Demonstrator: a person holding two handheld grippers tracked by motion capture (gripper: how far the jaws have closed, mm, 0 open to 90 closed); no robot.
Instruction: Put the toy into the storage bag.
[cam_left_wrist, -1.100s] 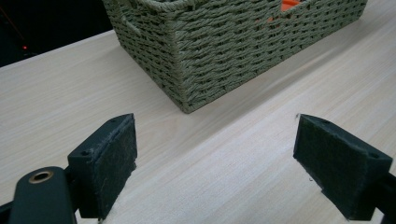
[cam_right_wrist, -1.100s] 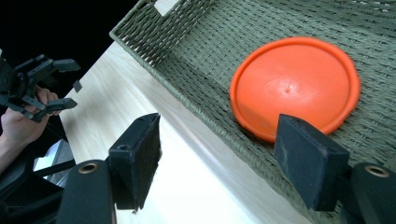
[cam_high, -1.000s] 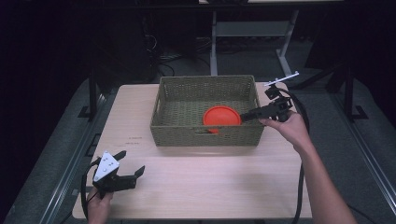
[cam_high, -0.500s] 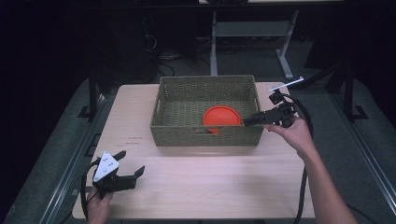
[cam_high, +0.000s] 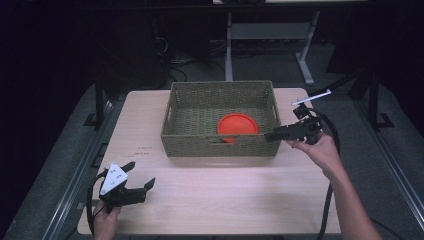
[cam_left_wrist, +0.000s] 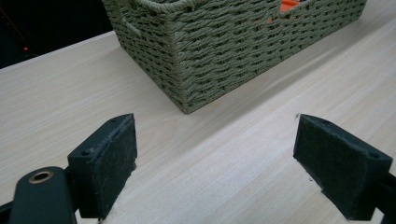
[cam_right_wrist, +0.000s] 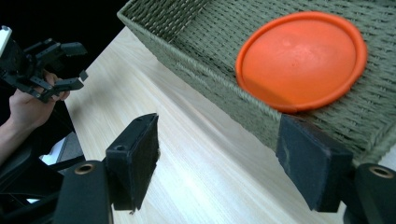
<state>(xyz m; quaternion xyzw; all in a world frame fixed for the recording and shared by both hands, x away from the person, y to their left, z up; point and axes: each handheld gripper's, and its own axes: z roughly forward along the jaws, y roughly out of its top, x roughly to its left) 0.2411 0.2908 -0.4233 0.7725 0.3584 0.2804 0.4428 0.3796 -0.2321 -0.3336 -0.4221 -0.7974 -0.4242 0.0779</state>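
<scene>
An orange disc lies flat in the front right part of a green woven basket at the middle of the table. My right gripper hovers just outside the basket's front right corner, pointing left. It is open with nothing between its jaws. In the right gripper view its jaws straddle the basket wall, and the orange disc lies beyond them. My left gripper rests at the table's front left, open and empty. Its view faces the basket's corner.
The pale wooden table has bare surface in front of the basket and on both sides. Cables trail from both grippers. A metal stand and dark floor lie beyond the far edge. The other hand with the left gripper appears far off in the right gripper view.
My right gripper has drawn back from over the basket's right side, moving right and toward the person. The disc stays in the basket. The left gripper has not moved.
</scene>
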